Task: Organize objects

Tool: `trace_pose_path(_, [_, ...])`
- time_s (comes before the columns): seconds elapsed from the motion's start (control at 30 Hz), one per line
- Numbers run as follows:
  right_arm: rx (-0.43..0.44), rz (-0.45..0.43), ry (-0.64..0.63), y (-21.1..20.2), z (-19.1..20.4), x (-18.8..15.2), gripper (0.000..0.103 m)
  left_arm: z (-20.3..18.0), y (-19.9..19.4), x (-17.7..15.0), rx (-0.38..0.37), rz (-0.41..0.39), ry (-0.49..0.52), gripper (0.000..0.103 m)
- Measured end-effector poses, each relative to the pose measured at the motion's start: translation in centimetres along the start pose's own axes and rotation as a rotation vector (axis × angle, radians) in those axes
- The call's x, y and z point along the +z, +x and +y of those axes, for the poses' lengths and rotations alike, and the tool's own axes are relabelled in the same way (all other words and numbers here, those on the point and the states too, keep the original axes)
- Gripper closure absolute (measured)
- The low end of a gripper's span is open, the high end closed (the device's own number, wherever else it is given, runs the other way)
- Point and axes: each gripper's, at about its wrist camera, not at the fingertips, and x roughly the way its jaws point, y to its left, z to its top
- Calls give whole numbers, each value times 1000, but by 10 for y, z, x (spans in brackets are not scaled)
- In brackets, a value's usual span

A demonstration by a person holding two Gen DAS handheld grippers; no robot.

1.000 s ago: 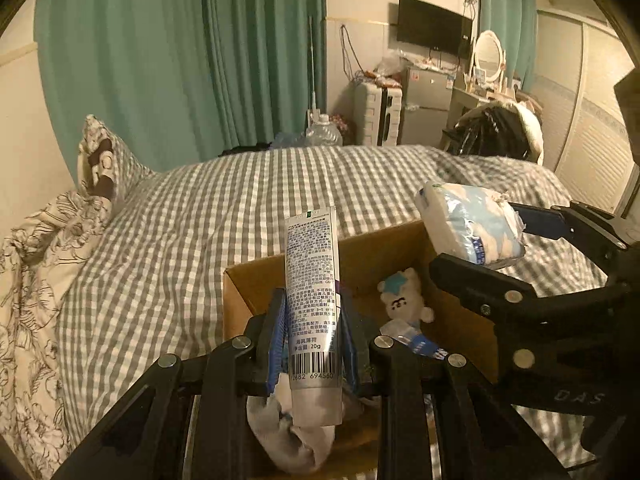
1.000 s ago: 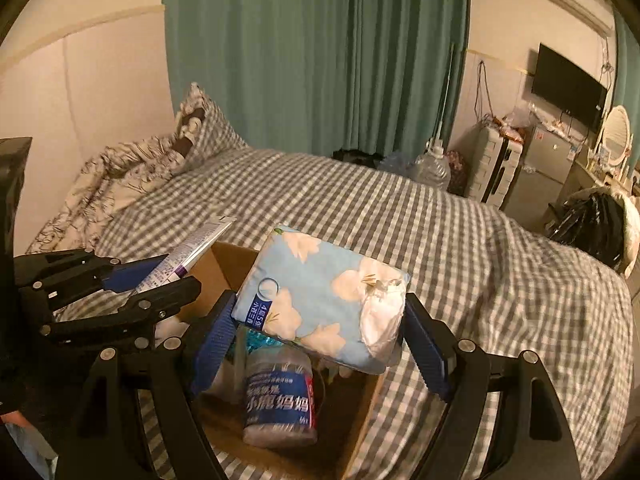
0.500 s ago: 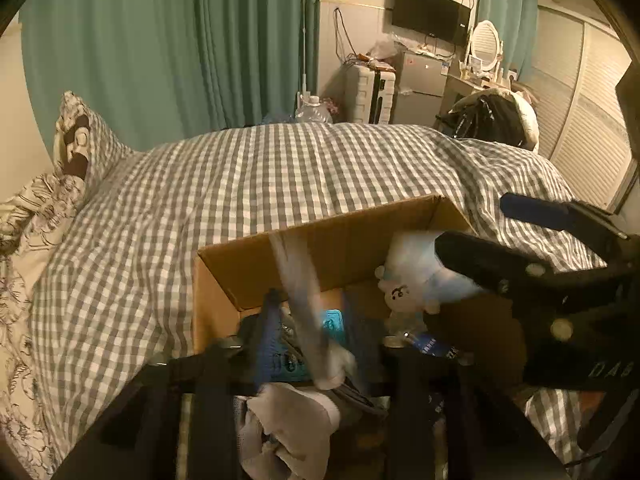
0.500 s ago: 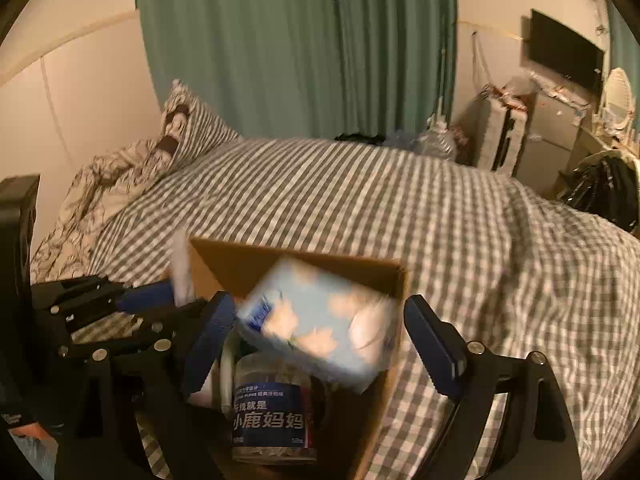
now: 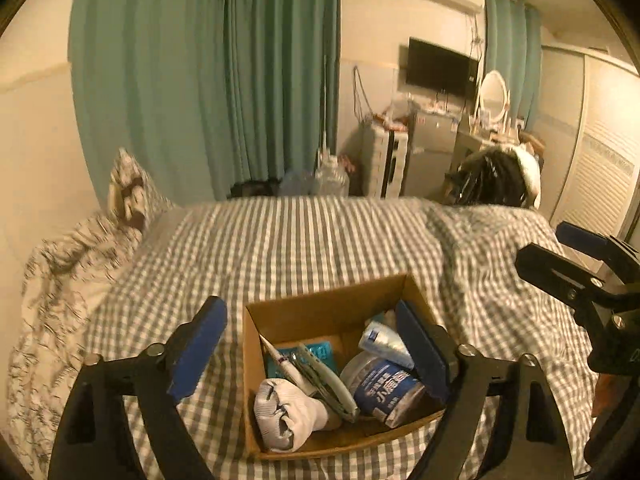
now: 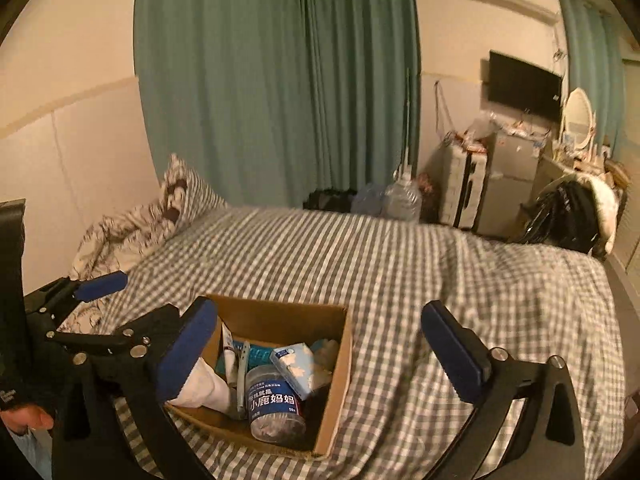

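An open cardboard box sits on the checked bed. In it lie a white tube, a blue floral tissue pack, a clear jar with a blue label, a rolled white sock and a teal packet. My left gripper is open and empty above the box. My right gripper is open and empty above the box's right wall. Each gripper also shows in the other's view: the right gripper, the left gripper.
The grey checked bedspread spreads around the box. A patterned pillow and duvet lie at the left. Green curtains, a water jug, drawers, a TV and a chair with dark clothes stand beyond the bed.
Both grippers opened and let go: the tube and the tissue pack dropped into the box. Both grippers then rose and pulled back from the box.
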Motion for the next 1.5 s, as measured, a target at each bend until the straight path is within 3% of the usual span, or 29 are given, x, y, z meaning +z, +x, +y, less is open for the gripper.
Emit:
trace_pose_path(0.13, [-31,-48,-25,-40,4,2,0,-5,-44,6,19,-101,-2,0])
trace_pose_path(0.3, [-62,-120,-35,-89,13,-12,0,-6,-88,-4,23,-191,-27,0])
trace_pose_path(0.53, [-92,-190,-44,-132,23,-45,0,-13,-134,-42,69,-302,-22,0])
trace_pose_path(0.7, [-84,-180,20,-124,23,-79,0,-13,-134,-77,63,-289,-46,0])
trace_pose_path(0.9, [-156,-176,43,-108,17,-110,0,-4,-125,-108,112,-234,-83,0])
trace_pose_path(1.5, [-160,-131,14,-88,23,-119,0,0,-115,-117,92,-202,-91,0])
